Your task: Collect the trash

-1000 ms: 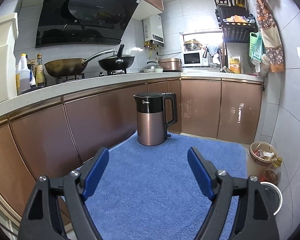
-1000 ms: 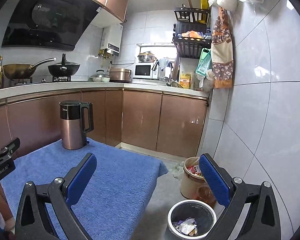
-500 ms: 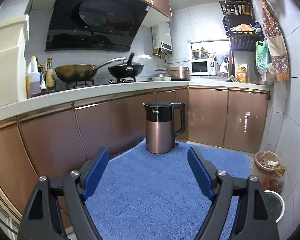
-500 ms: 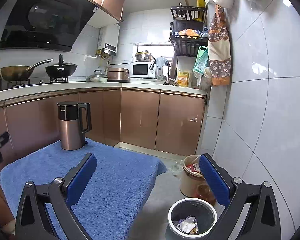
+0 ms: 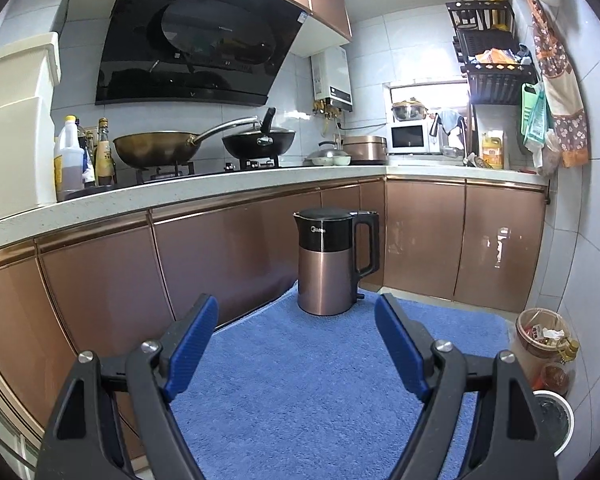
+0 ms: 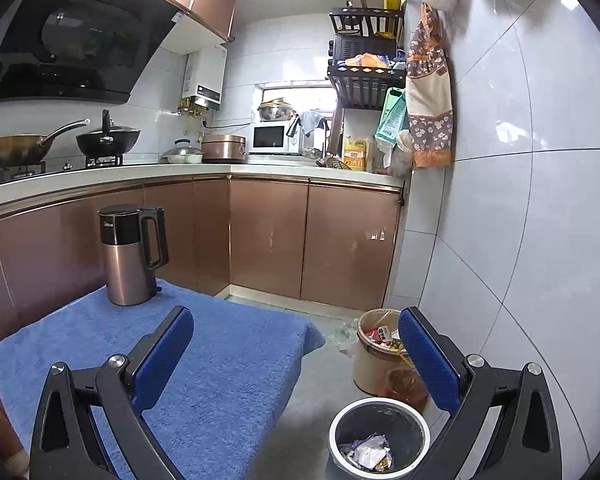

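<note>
A small dark bin with a white rim [image 6: 378, 438] stands on the floor right of the table and holds crumpled wrappers [image 6: 367, 452]; its rim also shows in the left wrist view [image 5: 556, 424]. My right gripper [image 6: 296, 344] is open and empty, above the table's right edge and the bin. My left gripper [image 5: 296, 330] is open and empty over the blue towel [image 5: 300, 380], facing a copper kettle [image 5: 332, 264]. No loose trash shows on the towel.
A beige bin full of rubbish [image 6: 374, 350] and an amber jar [image 6: 406, 384] stand on the floor by the tiled wall. Copper cabinets [image 5: 220, 256] run behind the table, with woks [image 5: 156, 148] on the counter. The kettle [image 6: 130, 256] stands at the towel's far end.
Both grippers have risen and tilted up a little, so the kettle and counter sit lower and farther. Both stay open and empty. The bin's contents look the same.
</note>
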